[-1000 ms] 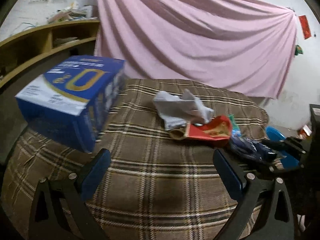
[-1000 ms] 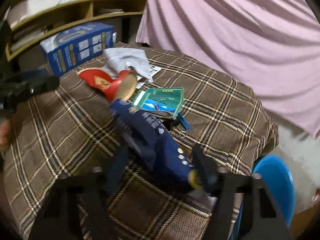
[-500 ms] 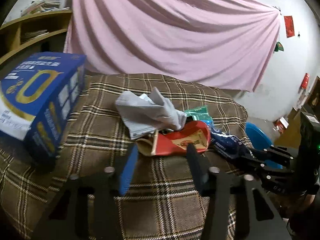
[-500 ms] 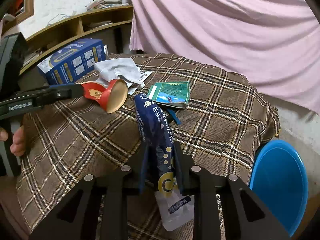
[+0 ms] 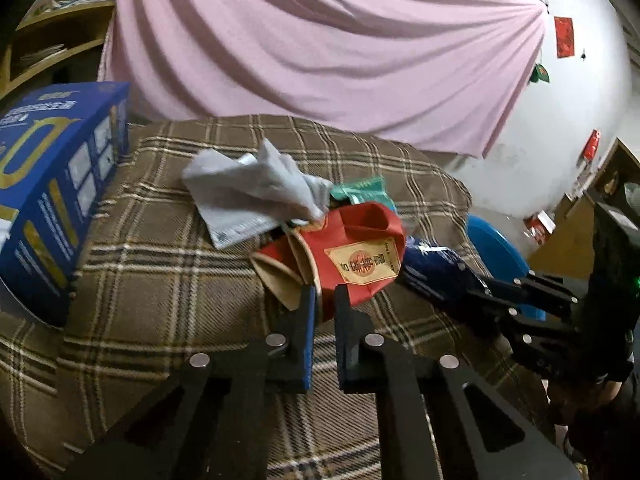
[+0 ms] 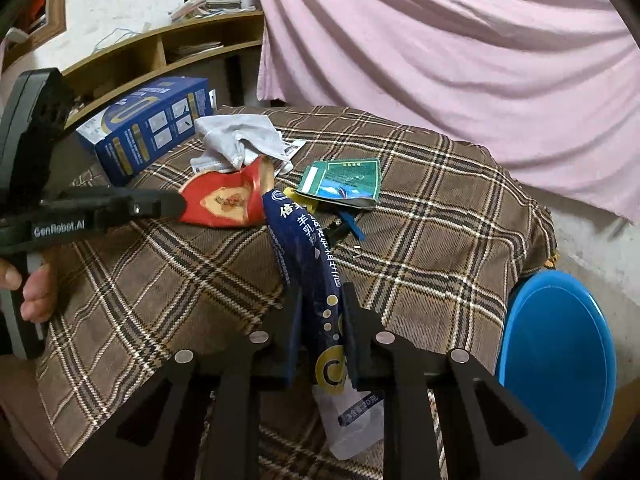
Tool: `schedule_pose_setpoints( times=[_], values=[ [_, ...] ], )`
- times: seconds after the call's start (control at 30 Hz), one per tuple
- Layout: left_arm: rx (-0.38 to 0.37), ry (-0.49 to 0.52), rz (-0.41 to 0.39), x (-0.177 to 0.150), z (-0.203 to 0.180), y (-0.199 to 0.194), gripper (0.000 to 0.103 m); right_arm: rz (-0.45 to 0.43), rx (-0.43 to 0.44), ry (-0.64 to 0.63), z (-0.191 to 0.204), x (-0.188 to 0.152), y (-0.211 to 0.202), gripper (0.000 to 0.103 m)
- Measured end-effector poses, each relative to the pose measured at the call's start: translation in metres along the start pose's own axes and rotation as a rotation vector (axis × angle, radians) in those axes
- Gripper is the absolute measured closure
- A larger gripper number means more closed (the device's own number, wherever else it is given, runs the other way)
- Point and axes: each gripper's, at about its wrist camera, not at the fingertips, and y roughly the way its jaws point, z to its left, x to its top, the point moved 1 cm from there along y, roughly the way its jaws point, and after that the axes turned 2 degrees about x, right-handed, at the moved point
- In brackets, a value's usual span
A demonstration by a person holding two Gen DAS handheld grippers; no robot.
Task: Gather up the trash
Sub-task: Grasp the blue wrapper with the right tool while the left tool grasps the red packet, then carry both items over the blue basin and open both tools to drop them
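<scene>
My left gripper (image 5: 323,294) is shut on the rim of a crushed red paper cup (image 5: 360,256), which also shows in the right wrist view (image 6: 224,204). My right gripper (image 6: 320,292) is shut on a dark blue snack pouch (image 6: 308,248) and holds it over the plaid-covered table (image 6: 440,224). The pouch also shows in the left wrist view (image 5: 436,268). A crumpled grey paper wrapper (image 5: 256,188) and a green packet (image 6: 344,180) lie on the table behind the cup.
A blue carton box (image 5: 52,184) stands at the table's left. A blue round bin (image 6: 556,360) sits on the floor at the table's right. A pink curtain (image 5: 320,48) hangs behind, wooden shelves (image 6: 160,52) at the left.
My left gripper moved right to the red cup and closed on its rim. My right gripper closed on the blue pouch and lifted its end.
</scene>
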Motion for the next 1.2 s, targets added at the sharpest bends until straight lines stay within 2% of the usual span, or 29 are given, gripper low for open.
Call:
schedule_pose_setpoints(
  times=[0.17,0.4,0.57,0.73,0.9,1.0,1.07,1.2],
  values=[
    [-0.015,-0.002,-0.006,-0.004,-0.010,-0.005,0.101,-0.008,-0.025,0.042,-0.001,-0.008,-0.008,0.090],
    [0.021,0.032,-0.110,-0.014,-0.034,-0.025,0.103,-0.086,-0.050,0.104,-0.001,-0.022,-0.028,0.093],
    [0.058,0.094,-0.201,-0.023,-0.060,-0.041,0.103,-0.215,-0.098,0.136,-0.001,-0.030,-0.055,0.093],
    [0.095,0.169,-0.345,-0.023,-0.097,-0.059,0.102,-0.422,-0.164,0.182,-0.009,-0.035,-0.094,0.093],
    [0.080,0.230,-0.498,-0.012,-0.142,-0.070,0.102,-0.658,-0.298,0.223,-0.028,-0.038,-0.140,0.093],
    [0.062,0.276,-0.588,-0.002,-0.172,-0.070,0.102,-0.753,-0.382,0.226,-0.042,-0.040,-0.161,0.093],
    [0.043,0.313,-0.636,0.003,-0.196,-0.067,0.102,-0.796,-0.435,0.228,-0.053,-0.042,-0.171,0.093],
    [0.013,0.378,-0.663,0.008,-0.231,-0.052,0.102,-0.825,-0.517,0.250,-0.077,-0.051,-0.178,0.092]
  ],
)
